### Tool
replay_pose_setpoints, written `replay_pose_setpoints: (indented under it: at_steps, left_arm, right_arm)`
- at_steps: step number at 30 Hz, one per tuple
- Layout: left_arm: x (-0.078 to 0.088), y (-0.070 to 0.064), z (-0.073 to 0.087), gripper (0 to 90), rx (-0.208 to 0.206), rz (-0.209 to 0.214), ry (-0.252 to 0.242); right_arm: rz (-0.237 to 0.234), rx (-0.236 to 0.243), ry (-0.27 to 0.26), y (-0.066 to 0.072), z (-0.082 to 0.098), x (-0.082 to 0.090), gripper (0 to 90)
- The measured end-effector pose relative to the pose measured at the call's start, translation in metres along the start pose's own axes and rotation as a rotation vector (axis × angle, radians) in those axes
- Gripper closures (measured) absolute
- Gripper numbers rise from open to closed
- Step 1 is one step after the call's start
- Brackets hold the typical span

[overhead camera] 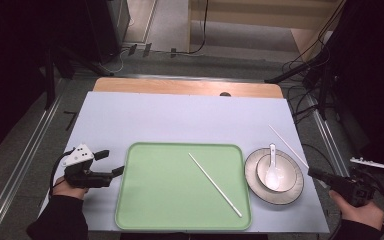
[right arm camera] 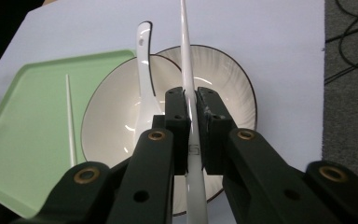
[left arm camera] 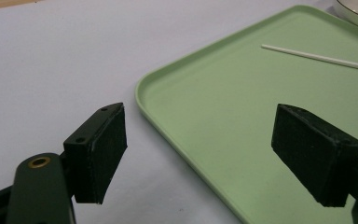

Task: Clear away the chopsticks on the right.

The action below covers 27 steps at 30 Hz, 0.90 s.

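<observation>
My right gripper (overhead camera: 314, 173) (right arm camera: 192, 100) is shut on a white chopstick (overhead camera: 287, 145) (right arm camera: 185, 56), which points away over the table beside a white plate (overhead camera: 292, 192) (right arm camera: 233, 79). On the plate stands a small bowl (overhead camera: 285, 172) (right arm camera: 112, 121) holding a white spoon (overhead camera: 272, 170) (right arm camera: 144, 60). A second white chopstick (overhead camera: 215, 185) (left arm camera: 317, 57) (right arm camera: 70, 121) lies diagonally on the green tray (overhead camera: 165, 190) (left arm camera: 223, 107) (right arm camera: 23, 130). At the tray's left edge my left gripper (overhead camera: 111, 163) (left arm camera: 209, 154) is open, its jaws straddling the rim with nothing between them.
The tray and plate sit on a pale sheet (overhead camera: 180, 120) covering the table. Cables (overhead camera: 305, 100) and stand legs lie on the floor to the right. The table's wooden far edge (overhead camera: 187, 87) runs along the back.
</observation>
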<state>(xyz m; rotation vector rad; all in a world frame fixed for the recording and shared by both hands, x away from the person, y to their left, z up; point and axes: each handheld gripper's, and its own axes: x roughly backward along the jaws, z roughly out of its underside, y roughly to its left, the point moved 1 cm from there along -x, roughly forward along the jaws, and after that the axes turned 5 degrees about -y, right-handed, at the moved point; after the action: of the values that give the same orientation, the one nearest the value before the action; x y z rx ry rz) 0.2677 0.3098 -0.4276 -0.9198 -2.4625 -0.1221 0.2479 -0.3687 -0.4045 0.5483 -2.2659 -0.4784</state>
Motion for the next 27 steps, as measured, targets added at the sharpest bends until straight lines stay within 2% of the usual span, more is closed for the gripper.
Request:
replay_pose_setpoints:
  at_steps: [11, 19, 27]
  left_arm:
    - [0.0, 0.0, 0.0, 18.1, -0.001, -0.001, 0.001]
    - [0.0, 0.0, 0.0, 18.1, 0.001, -0.002, -0.001]
    - [0.0, 0.0, 0.0, 18.1, 0.0, -0.003, -0.001]
  right_arm:
    - [-0.044, 0.032, -0.007, 0.019, -0.003, -0.001, 84.6]
    - [-0.095, 0.055, -0.007, 0.034, -0.004, -0.002, 84.7]
    - [-0.112, 0.069, 0.006, 0.043, -0.003, -0.006, 84.7]
